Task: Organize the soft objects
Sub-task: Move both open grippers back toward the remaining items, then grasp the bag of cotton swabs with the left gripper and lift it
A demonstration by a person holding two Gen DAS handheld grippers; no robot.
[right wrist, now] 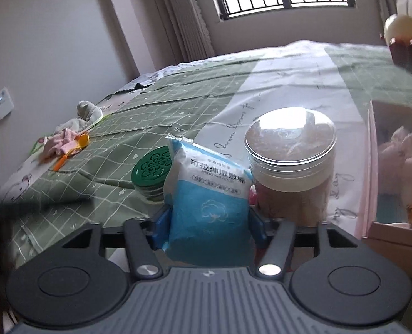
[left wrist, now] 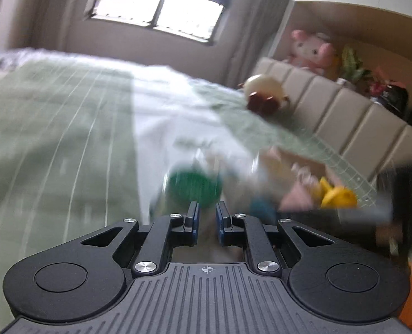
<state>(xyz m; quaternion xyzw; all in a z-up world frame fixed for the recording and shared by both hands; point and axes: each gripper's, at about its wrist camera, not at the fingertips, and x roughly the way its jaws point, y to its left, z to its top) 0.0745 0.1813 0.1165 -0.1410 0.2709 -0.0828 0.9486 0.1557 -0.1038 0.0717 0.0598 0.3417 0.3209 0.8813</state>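
My right gripper [right wrist: 207, 222] is shut on a blue and white cotton pad packet [right wrist: 206, 194], held upright above the bed. Behind it stand a clear-lidded jar [right wrist: 290, 164] and a round green tin [right wrist: 150, 171]. A pink box [right wrist: 395, 172] with pale soft things in it is at the right. My left gripper [left wrist: 206, 218] has its jaws nearly together with nothing between them; its view is blurred. Ahead of it lie the green tin [left wrist: 195, 185], a pink cloth [left wrist: 297, 194] and a yellow piece [left wrist: 336, 196].
The bed has a green checked cover [right wrist: 156, 105] with a white strip. A pink and grey cloth pile [right wrist: 69, 136] lies at its left edge. A cream and brown plush [left wrist: 264, 94] sits by the padded headboard [left wrist: 345, 117]. A pink plush [left wrist: 311, 50] sits on the shelf.
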